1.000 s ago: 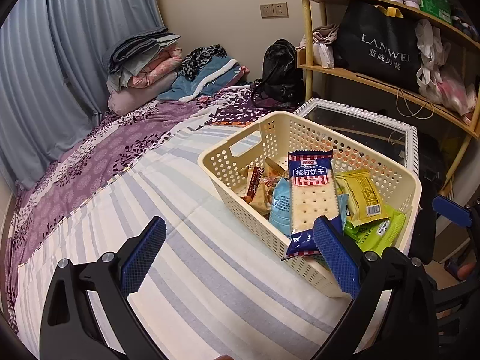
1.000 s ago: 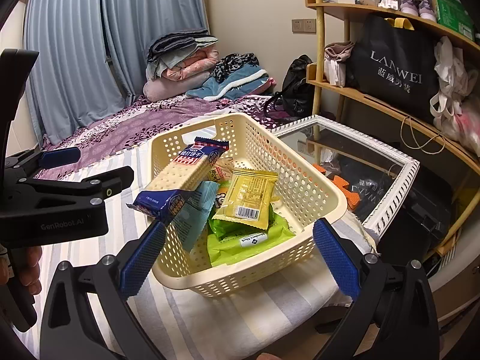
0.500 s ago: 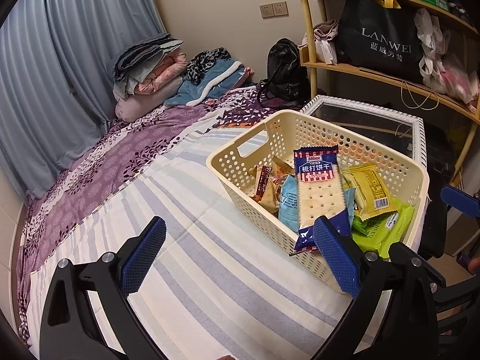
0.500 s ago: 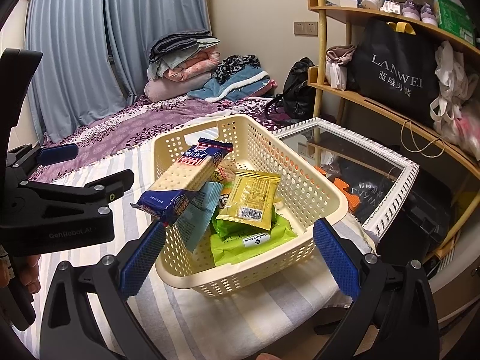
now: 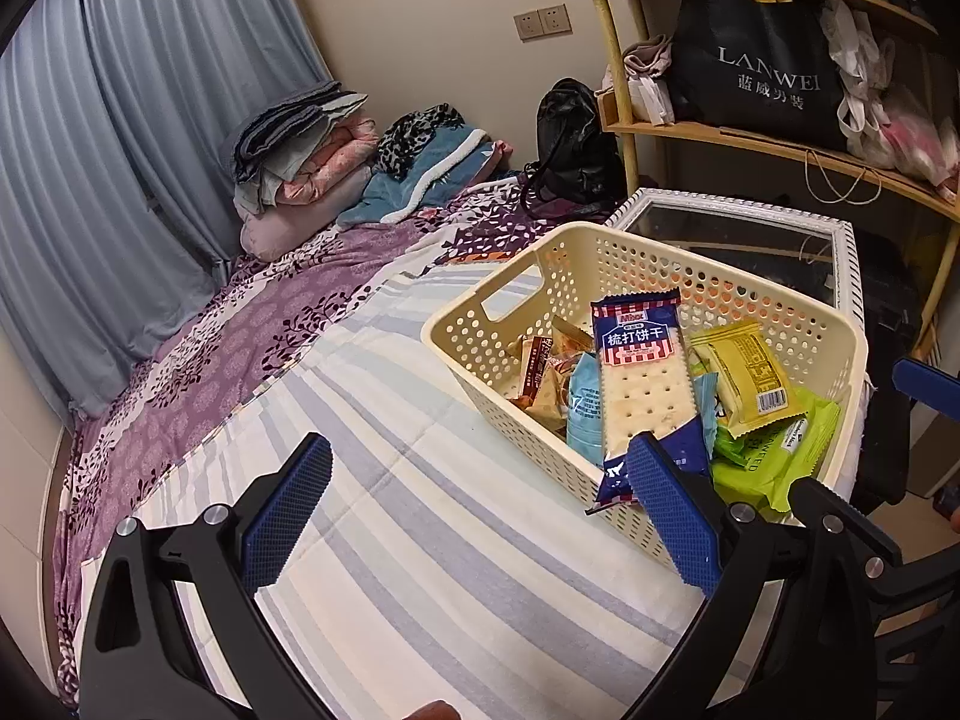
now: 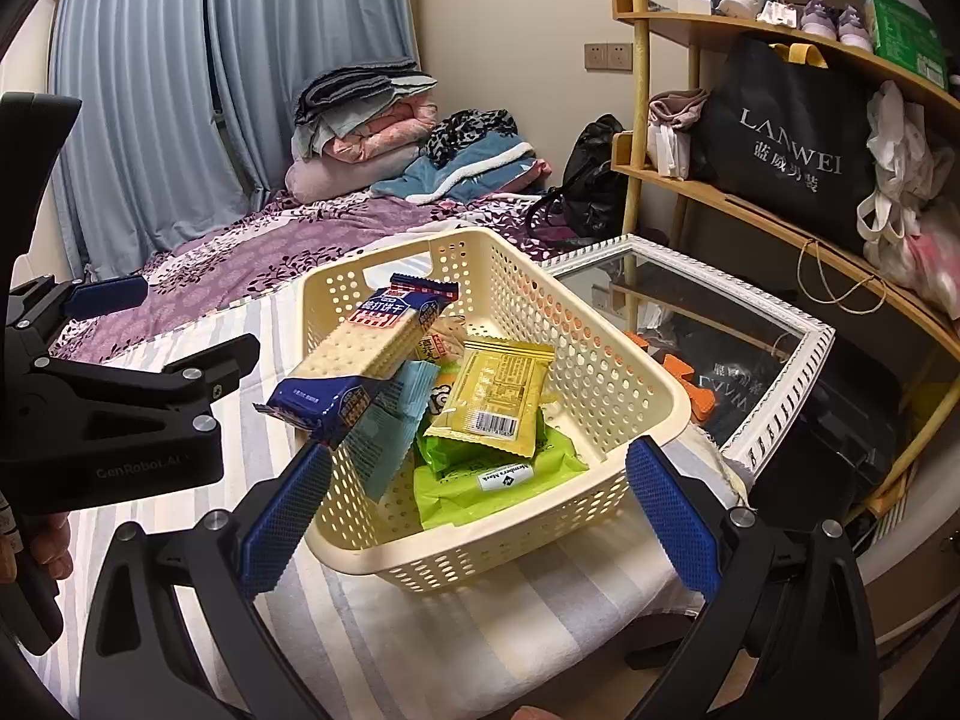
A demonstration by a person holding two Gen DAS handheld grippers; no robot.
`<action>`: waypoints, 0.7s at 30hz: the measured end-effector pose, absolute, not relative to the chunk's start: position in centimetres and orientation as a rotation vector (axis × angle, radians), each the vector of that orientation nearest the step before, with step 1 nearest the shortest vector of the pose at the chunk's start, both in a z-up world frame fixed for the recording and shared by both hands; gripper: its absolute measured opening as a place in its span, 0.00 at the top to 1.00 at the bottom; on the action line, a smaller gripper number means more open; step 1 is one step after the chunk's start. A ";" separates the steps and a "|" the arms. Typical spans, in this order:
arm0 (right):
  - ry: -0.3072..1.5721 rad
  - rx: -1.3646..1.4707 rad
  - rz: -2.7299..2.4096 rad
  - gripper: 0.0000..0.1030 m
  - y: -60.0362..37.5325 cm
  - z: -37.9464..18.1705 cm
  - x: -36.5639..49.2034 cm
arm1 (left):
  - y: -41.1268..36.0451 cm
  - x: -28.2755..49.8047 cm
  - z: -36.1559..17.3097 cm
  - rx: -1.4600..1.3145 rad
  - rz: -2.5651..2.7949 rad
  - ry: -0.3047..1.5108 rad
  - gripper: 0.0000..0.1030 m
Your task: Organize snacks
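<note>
1. Your left gripper (image 5: 477, 516) and right gripper (image 6: 477, 516) both have their jaws spread wide with nothing between them, poised just short of the cream basket (image 6: 630, 360) on the striped bedspread (image 5: 420, 570).
2. The snacks all lie in the basket: the long cracker pack (image 5: 645, 384) leans over the near rim, beside the yellow packet (image 6: 498, 396) and the green pack (image 6: 498, 480).
3. This fits either a filled basket or one awaiting sorting.
4. If you grip the cracker pack, close gently; it likely crushes.
5. The small brown wrappers (image 5: 540, 372) are partly hidden, so check them.
</note>
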State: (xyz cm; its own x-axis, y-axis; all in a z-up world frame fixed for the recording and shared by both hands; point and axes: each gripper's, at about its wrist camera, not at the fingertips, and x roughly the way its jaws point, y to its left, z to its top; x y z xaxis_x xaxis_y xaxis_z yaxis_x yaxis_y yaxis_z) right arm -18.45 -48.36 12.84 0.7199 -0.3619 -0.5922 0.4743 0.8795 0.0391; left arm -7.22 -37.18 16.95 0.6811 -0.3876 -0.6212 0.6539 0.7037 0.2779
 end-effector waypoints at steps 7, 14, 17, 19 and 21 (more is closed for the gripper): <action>0.610 0.167 -0.475 0.05 -48.2 12.7 -18.5 | -37.3 -7.0 16.8 0.515 -0.614 0.581 0.03; 0.613 0.179 -0.478 0.05 -48.6 12.5 -18.5 | -37.9 -7.1 16.5 0.552 -0.593 0.569 0.03; 0.613 0.181 -0.479 0.05 -48.7 12.5 -18.5 | -38.1 -7.2 16.3 0.564 -0.594 0.565 0.03; 0.614 0.182 -0.480 0.05 -48.7 12.4 -18.5 | -38.3 -7.3 16.2 0.577 -0.593 0.558 0.03; 0.617 0.183 -0.481 0.05 -48.8 12.3 -18.5 | -38.4 -7.4 16.1 0.591 -0.593 0.552 0.03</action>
